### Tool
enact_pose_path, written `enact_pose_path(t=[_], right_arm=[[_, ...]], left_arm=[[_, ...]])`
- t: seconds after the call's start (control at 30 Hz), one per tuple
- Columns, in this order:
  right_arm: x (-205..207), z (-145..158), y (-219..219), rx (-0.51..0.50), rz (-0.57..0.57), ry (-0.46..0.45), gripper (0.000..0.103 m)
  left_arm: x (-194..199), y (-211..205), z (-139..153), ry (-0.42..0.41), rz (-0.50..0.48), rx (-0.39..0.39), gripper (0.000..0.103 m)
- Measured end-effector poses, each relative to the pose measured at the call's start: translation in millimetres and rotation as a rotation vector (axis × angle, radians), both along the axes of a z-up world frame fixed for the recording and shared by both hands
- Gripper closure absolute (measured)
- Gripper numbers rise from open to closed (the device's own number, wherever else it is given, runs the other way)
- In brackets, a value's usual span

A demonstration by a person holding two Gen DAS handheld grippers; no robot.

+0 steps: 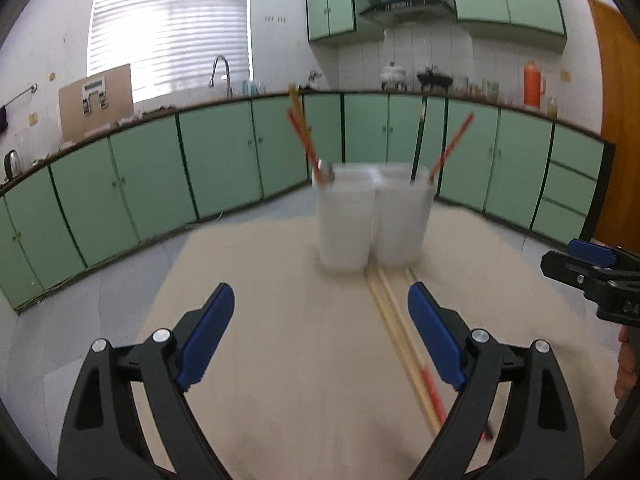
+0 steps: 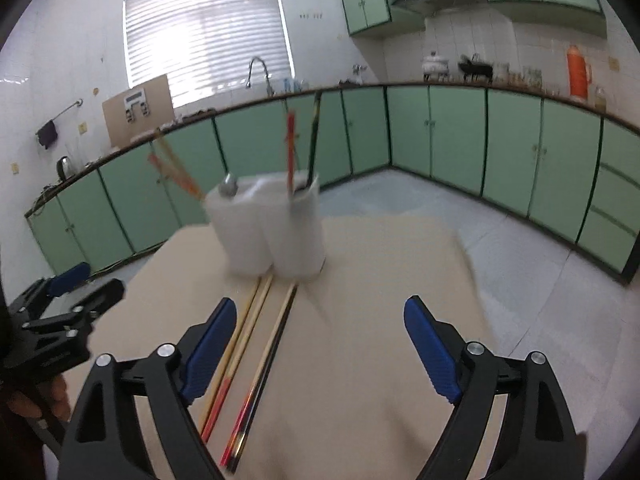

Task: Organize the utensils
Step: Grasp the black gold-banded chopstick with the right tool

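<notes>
A white two-compartment utensil holder (image 1: 374, 216) stands on the beige table (image 1: 280, 360); it also shows in the right wrist view (image 2: 272, 228). Chopsticks and a metal utensil stick up out of it (image 1: 302, 132). Several loose chopsticks (image 1: 404, 344) lie on the table in front of the holder, also in the right wrist view (image 2: 256, 356). My left gripper (image 1: 320, 304) is open and empty above the table, just left of the loose chopsticks. My right gripper (image 2: 316, 316) is open and empty, with the loose chopsticks under its left finger (image 2: 208, 348).
The right gripper shows at the right edge of the left wrist view (image 1: 600, 276); the left gripper shows at the left edge of the right wrist view (image 2: 60, 320). Green kitchen cabinets (image 1: 200, 172) line the far walls beyond the table edge (image 2: 460, 240).
</notes>
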State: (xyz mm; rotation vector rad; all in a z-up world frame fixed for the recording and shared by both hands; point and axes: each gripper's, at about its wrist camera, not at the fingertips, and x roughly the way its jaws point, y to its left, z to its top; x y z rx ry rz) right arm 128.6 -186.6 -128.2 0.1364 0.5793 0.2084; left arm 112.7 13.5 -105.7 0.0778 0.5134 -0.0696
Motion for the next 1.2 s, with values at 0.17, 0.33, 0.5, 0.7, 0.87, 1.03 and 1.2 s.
enact_pose_path(t=[0.17, 0.33, 0.5, 0.7, 0.87, 1.03, 1.2], right_arm=[[-19.2, -28.1, 16.7, -0.019, -0.003, 0.040, 0.020], [-33.5, -49.0, 33.9, -0.022, 0.020, 0.099, 0.035], [-41.0, -59.0, 38.9, -0.033, 0.045, 0.150, 0.053], [-43.2, -63.6, 50.6, -0.035, 0.101, 0.182, 0.068], [-39.8, -69.1, 61.6, -0.060, 0.123, 0.223, 0.073], [-41.3, -71.0, 63.2, -0.080, 0.114, 0.229, 0.073], [-42.3, -70.7, 57.6, -0.075, 0.107, 0.233, 0.073]], left_arm=[[-13.2, 5.3, -27.5, 0.054, 0.027, -0.007, 0.017], [-21.5, 3.3, -45.6, 0.099, 0.021, 0.000, 0.017], [-27.3, 1.8, -55.1, 0.140, 0.028, 0.024, 0.017], [-30.6, 1.3, -57.6, 0.160, 0.041, 0.022, 0.017], [-33.1, 2.3, -58.3, 0.174, 0.035, 0.023, 0.017], [-32.4, -1.1, -58.5, 0.182, 0.021, 0.023, 0.017], [-32.3, -6.3, -58.7, 0.186, -0.003, 0.030, 0.017]])
